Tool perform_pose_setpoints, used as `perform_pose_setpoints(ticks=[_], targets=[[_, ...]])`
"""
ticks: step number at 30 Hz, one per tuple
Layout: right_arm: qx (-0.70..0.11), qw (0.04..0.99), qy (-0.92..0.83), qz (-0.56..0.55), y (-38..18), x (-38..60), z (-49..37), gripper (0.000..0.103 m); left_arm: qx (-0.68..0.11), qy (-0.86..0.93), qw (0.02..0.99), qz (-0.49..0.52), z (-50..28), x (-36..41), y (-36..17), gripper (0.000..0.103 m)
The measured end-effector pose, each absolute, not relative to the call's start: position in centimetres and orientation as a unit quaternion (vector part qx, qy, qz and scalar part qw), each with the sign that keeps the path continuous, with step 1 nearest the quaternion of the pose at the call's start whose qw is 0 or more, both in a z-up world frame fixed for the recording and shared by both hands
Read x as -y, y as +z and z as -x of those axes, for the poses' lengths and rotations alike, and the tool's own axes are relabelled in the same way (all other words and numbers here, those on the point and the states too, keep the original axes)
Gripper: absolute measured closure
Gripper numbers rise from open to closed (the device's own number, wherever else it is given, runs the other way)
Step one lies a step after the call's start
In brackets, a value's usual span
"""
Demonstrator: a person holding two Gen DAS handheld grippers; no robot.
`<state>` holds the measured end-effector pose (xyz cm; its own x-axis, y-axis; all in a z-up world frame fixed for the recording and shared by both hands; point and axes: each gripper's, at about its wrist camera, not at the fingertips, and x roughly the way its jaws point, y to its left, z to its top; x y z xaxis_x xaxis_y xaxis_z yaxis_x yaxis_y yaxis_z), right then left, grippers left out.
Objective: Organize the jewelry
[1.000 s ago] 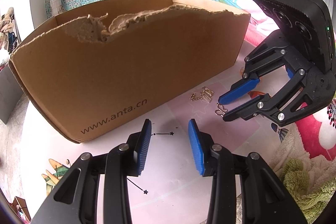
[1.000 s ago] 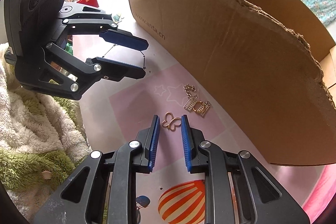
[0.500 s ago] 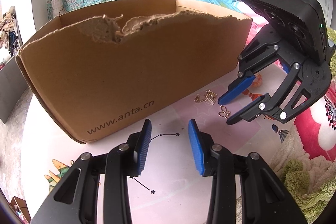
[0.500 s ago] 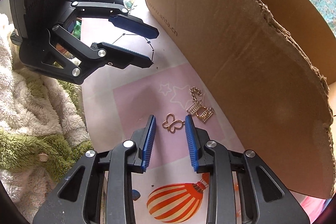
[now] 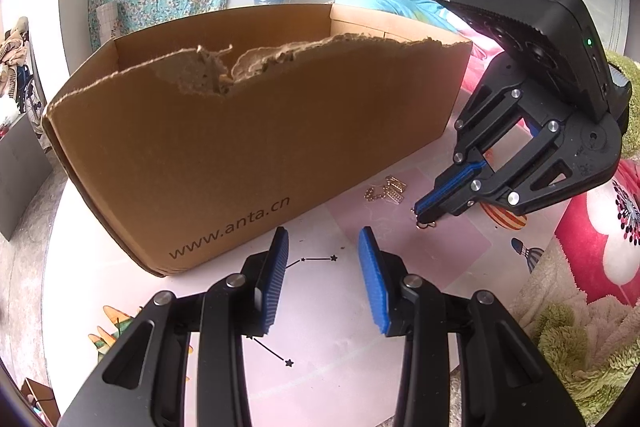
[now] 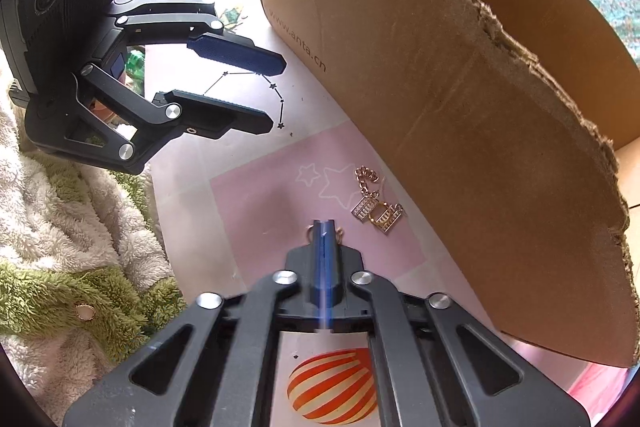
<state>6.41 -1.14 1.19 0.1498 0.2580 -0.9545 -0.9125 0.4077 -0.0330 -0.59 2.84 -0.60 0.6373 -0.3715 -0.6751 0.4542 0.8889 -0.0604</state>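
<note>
Butterfly charm [image 6: 338, 234] (pinched), box wall [image 6: 460, 131] near

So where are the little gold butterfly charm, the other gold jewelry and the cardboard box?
butterfly charm [image 6: 338, 235], right wrist view, wing loop beside the shut pads.
gold jewelry [image 6: 378, 213], right wrist view, rectangular pendants.
cardboard box [image 5: 240, 155], left wrist view, front wall.

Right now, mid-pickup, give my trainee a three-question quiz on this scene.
1. True or false: the right tool is shut on the butterfly charm.
2. What lies between the charm and the box? A) a ring B) gold chain pieces C) a watch
3. Fill in: the left tool is open and holds ____.

Key: 1 true; 2 B; 3 nothing.
</note>
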Motion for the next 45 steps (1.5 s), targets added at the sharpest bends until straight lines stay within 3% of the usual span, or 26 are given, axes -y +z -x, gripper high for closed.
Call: perform_pose_setpoints(ticks=[4,10,20,25,31,45], targets=[[-0.490,0.696,0.417,0.318,1.6,2.0,-6.4,0.103,-0.358,-0.232,0.903,-0.056,0.8,-2.8,-0.4,0.068],[-0.490,0.759,0.379,0.198,3.4,5.7,-7.0,0.100,-0.358,-0.266,0.893,-0.054,1.2,-1.2,-0.5,0.068],[-0.486,0.796,0.359,0.042,3.7,10.4,-4.6,0.095,-0.331,-0.340,0.863,-0.172,1.7,4.9,-0.8,0.068],[-0.482,0.794,0.371,0.004,3.1,11.8,-4.2,0.095,-0.326,-0.366,0.843,-0.224,1.1,6.0,-0.8,0.068],[-0.478,0.787,0.389,-0.032,2.0,13.3,-4.2,0.095,-0.347,-0.394,0.815,-0.244,-0.4,5.7,-0.7,0.077],[-0.474,0.782,0.394,-0.096,0.4,19.9,-4.7,0.095,-0.419,-0.429,0.773,-0.209,-2.9,6.2,-0.7,0.080]])
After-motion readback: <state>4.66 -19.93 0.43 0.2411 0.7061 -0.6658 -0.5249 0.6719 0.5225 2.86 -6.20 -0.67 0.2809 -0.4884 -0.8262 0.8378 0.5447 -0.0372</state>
